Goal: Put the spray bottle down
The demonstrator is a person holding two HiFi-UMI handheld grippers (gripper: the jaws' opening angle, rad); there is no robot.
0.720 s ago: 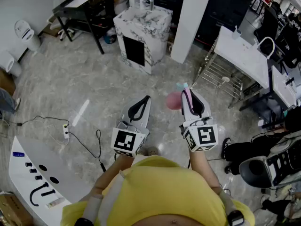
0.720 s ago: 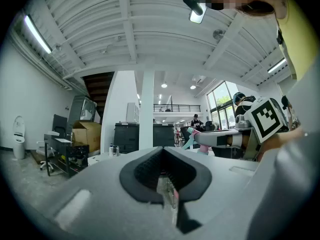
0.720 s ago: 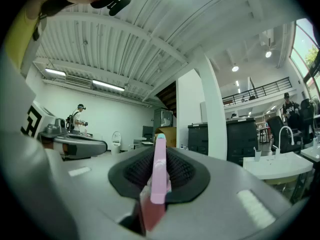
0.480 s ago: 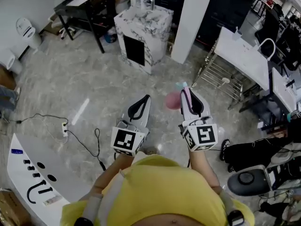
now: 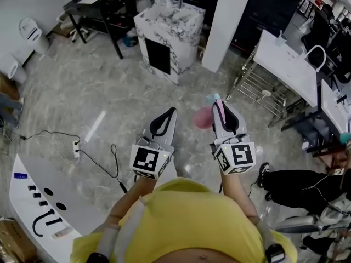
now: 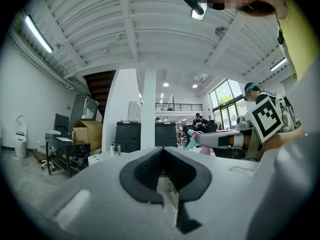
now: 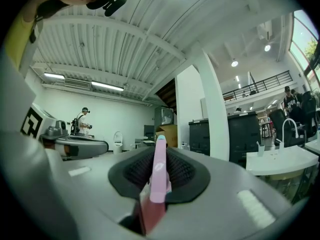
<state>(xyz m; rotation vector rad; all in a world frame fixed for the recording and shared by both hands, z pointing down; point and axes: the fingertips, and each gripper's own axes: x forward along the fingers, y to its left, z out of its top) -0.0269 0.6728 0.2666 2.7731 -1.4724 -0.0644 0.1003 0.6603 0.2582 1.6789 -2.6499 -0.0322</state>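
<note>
Pink spray bottle (image 5: 201, 118) hangs below right tongs (image 5: 218, 102), nozzle (image 5: 211, 98) pointing forward

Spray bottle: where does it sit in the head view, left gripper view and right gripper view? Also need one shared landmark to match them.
Head view: just right of centre, the pink spray bottle is held in the right gripper over the floor.
Left gripper view: small, right of centre, past the jaws.
Right gripper view: dead centre, clamped between the jaws.
Shared landmark: the white column by the dark cabinets.
</note>
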